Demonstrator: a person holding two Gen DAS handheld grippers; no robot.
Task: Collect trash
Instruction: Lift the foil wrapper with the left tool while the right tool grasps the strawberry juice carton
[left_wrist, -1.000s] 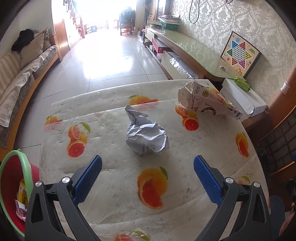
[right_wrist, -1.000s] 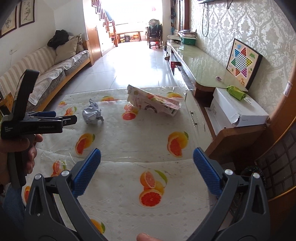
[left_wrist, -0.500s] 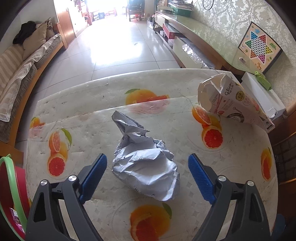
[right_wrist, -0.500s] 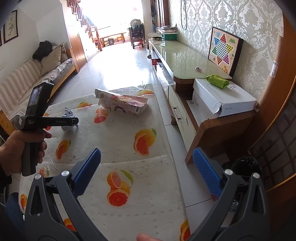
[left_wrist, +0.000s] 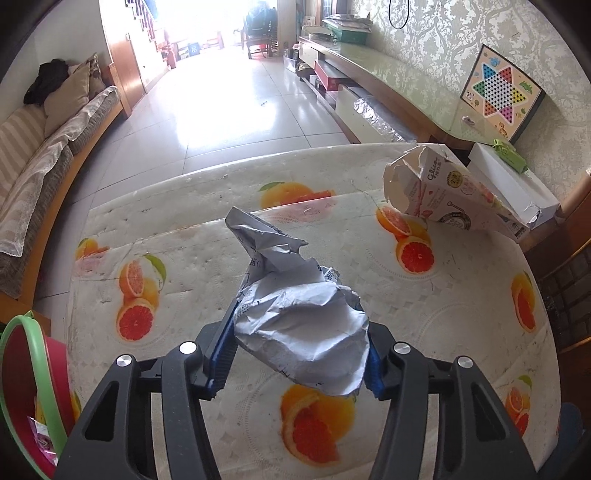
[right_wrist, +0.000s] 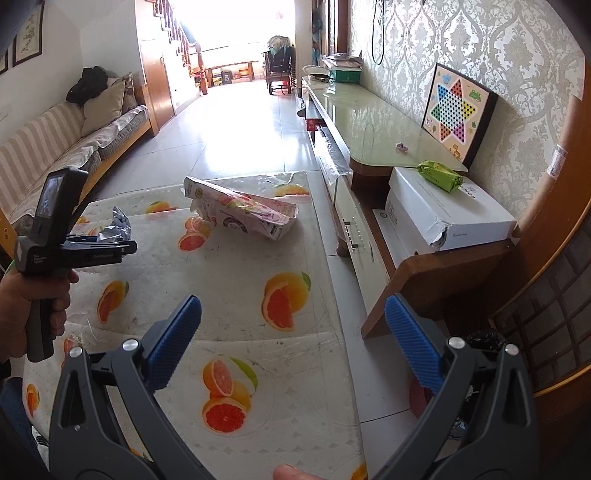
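Note:
A crumpled grey-white paper ball (left_wrist: 295, 314) sits on the orange-print table (left_wrist: 461, 306). My left gripper (left_wrist: 295, 350) is shut on it, blue pads pressed into both sides. In the right wrist view the paper ball (right_wrist: 119, 227) shows at the left gripper's (right_wrist: 127, 245) tip. A torn printed carton (left_wrist: 443, 195) lies on its side at the table's far right; it also shows in the right wrist view (right_wrist: 240, 212). My right gripper (right_wrist: 291, 343) is open and empty above the table's near right part.
A red bin with a green rim (left_wrist: 26, 387), holding wrappers, stands left of the table. A white box (right_wrist: 443, 210) with a green packet sits on a wooden stand to the right. A sofa (left_wrist: 33, 162) runs along the left wall.
My left gripper moved forward around the paper ball and closed on it. The right gripper swung right, then partly back left, staying open.

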